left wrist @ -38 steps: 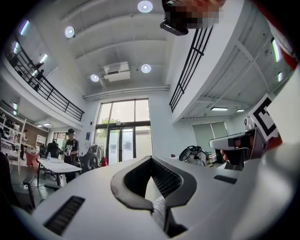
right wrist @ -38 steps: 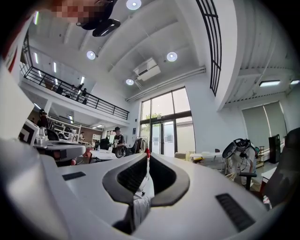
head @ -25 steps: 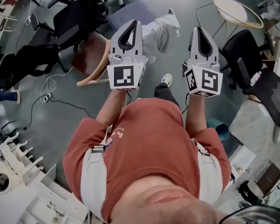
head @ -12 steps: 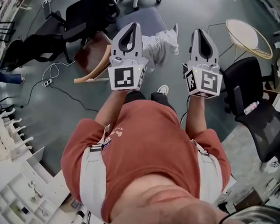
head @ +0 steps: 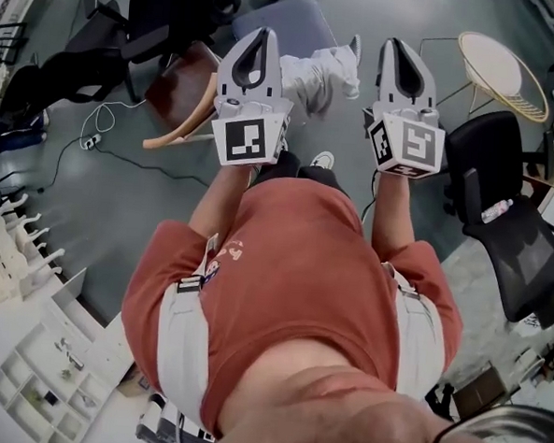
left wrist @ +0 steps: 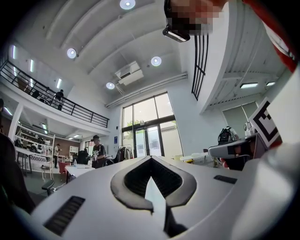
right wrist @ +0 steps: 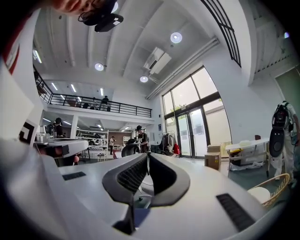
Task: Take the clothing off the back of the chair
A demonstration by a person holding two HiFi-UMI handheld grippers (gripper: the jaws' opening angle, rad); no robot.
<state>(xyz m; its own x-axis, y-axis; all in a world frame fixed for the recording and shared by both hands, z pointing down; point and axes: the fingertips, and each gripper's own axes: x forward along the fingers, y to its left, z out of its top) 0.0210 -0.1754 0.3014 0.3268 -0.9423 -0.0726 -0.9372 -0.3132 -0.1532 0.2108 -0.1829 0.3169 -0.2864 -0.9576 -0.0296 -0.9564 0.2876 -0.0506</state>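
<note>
A white-grey garment [head: 321, 75] hangs over the near edge of a chair with a blue-grey seat [head: 280, 21], ahead of me on the floor. In the head view both grippers are held out level in front of the person's red shirt. My left gripper [head: 260, 33] [left wrist: 151, 158] is shut and empty, its tip just left of the garment. My right gripper [head: 398, 44] [right wrist: 147, 154] is also shut and empty, to the garment's right. Neither touches the cloth. The gripper views show only the far hall, not the garment.
A wooden chair [head: 183, 107] with a curved back stands left of the garment. Black office chairs stand at the upper left [head: 168, 13] and at the right [head: 508, 193]. A round wicker frame [head: 501, 70] is at the upper right, a cable [head: 99, 153] on the floor, white shelving [head: 34, 370] at the lower left.
Both grippers, still shut, have moved forward with the person. The garment and its chair now lie closer, between the two gripper tips.
</note>
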